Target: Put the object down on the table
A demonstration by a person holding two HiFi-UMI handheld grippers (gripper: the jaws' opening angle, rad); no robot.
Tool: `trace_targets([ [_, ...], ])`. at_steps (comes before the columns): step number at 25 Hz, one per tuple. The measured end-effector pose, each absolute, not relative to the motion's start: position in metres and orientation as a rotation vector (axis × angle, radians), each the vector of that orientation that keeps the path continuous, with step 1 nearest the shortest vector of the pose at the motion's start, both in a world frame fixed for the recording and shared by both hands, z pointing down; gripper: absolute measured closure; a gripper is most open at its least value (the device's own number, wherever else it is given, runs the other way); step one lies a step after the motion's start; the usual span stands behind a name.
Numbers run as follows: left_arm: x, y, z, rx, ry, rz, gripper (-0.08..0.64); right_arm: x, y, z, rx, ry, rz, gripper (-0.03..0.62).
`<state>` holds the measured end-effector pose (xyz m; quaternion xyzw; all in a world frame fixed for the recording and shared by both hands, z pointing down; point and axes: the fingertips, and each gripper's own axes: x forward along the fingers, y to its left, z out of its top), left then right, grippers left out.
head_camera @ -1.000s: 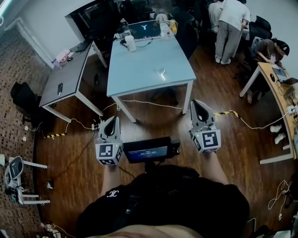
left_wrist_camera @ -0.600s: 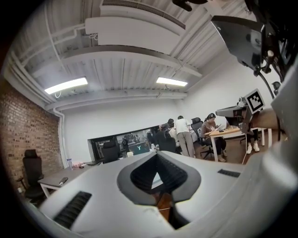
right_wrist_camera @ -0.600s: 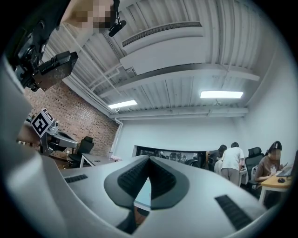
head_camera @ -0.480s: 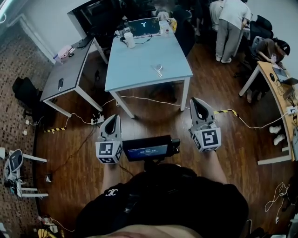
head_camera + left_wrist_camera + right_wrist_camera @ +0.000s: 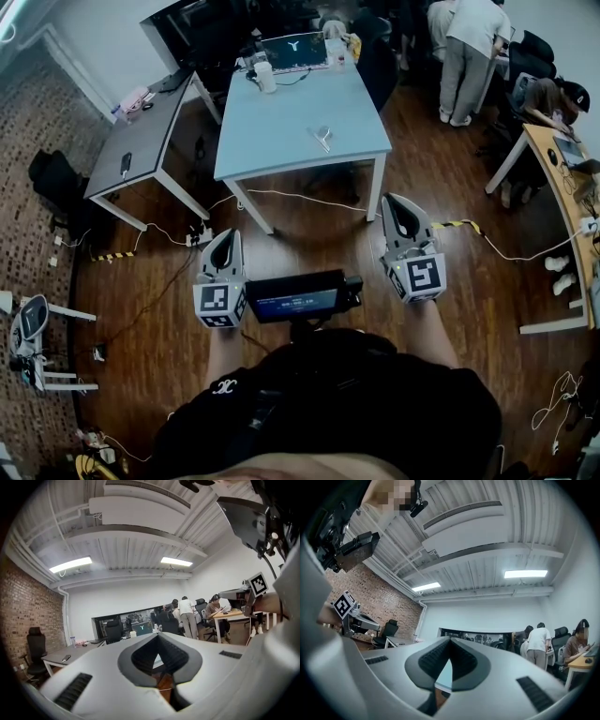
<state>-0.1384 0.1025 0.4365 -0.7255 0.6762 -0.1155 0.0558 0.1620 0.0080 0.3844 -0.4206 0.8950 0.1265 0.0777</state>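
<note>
A small clear object [image 5: 322, 138] lies on the light blue table [image 5: 281, 131], which stands ahead of me across the wooden floor. My left gripper [image 5: 228, 236] is held out low at the left, its jaws closed tip to tip with nothing between them; its own view shows the left gripper [image 5: 157, 635] the same way. My right gripper [image 5: 394, 200] is held at the right, a little further forward, also shut and empty, as the right gripper [image 5: 450, 640] appears in its own view. Both are well short of the table.
An open laptop [image 5: 293, 52] and a white cup [image 5: 265, 77] stand at the blue table's far end. A grey table [image 5: 141, 141] carries a phone [image 5: 125, 165]. People stand and sit at the right by a wooden desk [image 5: 562, 187]. Cables [image 5: 300, 208] cross the floor.
The view has shifted slightly. Both grippers stay shut and hold about the same place.
</note>
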Motion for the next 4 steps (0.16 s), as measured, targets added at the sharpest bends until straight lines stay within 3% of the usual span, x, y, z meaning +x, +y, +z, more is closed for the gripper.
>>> trace_targets([
  [4, -0.1383, 0.1015, 0.4337, -2.196, 2.047, -0.351, 0.555, 0.1590, 0.0066, 0.3860, -1.244, 2.687, 0.385, 0.615],
])
